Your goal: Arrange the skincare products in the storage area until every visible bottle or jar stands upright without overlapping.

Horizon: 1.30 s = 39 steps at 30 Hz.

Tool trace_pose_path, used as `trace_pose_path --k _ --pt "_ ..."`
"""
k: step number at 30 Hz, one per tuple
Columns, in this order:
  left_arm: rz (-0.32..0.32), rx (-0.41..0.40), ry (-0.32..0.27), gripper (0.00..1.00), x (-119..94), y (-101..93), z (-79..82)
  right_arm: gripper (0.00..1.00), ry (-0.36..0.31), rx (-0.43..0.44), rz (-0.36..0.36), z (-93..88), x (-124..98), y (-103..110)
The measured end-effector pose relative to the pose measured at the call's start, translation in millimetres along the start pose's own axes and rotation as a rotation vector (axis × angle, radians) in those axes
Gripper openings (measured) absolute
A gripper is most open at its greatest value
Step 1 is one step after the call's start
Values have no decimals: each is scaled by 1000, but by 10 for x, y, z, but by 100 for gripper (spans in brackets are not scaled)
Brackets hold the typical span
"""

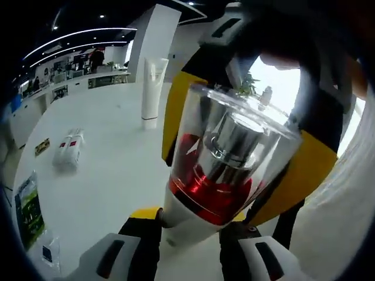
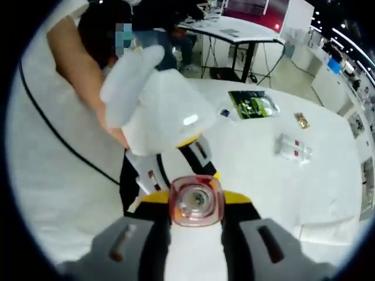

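Clear plastic over a red collar and a silver pump: that is the bottle (image 1: pixel 225 170) held between your two tools, raised above the white table (image 1: pixel 111 170). In the left gripper view your left gripper (image 1: pixel 188 231) has its jaws closed on the bottle's white base, with the clear cap pointing away from the lens and tilted. Just behind the cap, the yellow-and-black fingers of your right gripper (image 1: pixel 304 170) sit on either side of it, but the cap hides where they touch. In the right gripper view the right gripper (image 2: pixel 196 205) clamps the bottle (image 2: pixel 196 202) at the cap end, so you see it end-on as a red ring round a silver centre, and the body below is cut off by the jaws. Beyond it your white-gloved hand (image 2: pixel 155 108) covers most of the left tool. Farther out on the table (image 2: pixel 258 170), a small clear packet with red marks (image 1: pixel 69 147) lies flat, a white tube (image 1: pixel 153 91) stands upright on its cap well apart from it, and a green-printed sachet (image 1: pixel 28 208) sits at the table edge, its print too small to read.
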<state>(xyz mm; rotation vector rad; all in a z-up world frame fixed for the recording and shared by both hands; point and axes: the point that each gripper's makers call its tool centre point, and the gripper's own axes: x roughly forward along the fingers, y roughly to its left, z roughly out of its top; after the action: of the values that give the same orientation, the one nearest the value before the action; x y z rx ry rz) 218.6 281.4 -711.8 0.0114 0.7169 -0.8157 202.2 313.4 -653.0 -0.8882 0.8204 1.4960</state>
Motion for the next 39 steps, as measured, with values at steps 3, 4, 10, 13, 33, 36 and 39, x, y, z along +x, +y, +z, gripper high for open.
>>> trace_pose_path --k 3,4,10,13,33,36,39 --pt "2 -10 -1 39 -14 12 -8 34 -68 67 6 38 45 0" --pt "3 -13 -1 39 -20 16 -9 34 -95 104 9 60 40 -2" --pt "9 -18 -3 39 -46 38 -24 31 -131 121 -28 42 -1 -34" --pt "12 -30 -4 39 -52 46 -27 29 -146 118 -42 24 -20 -54" --pt "16 -42 -10 36 -93 20 -30 28 -225 184 -99 -153 -300 -192" --pt "23 -47 -20 36 -126 17 0 28 -238 203 -125 -229 -413 -318" --pt "28 -51 -26 36 -142 16 13 28 -246 220 -146 -300 -497 -430"
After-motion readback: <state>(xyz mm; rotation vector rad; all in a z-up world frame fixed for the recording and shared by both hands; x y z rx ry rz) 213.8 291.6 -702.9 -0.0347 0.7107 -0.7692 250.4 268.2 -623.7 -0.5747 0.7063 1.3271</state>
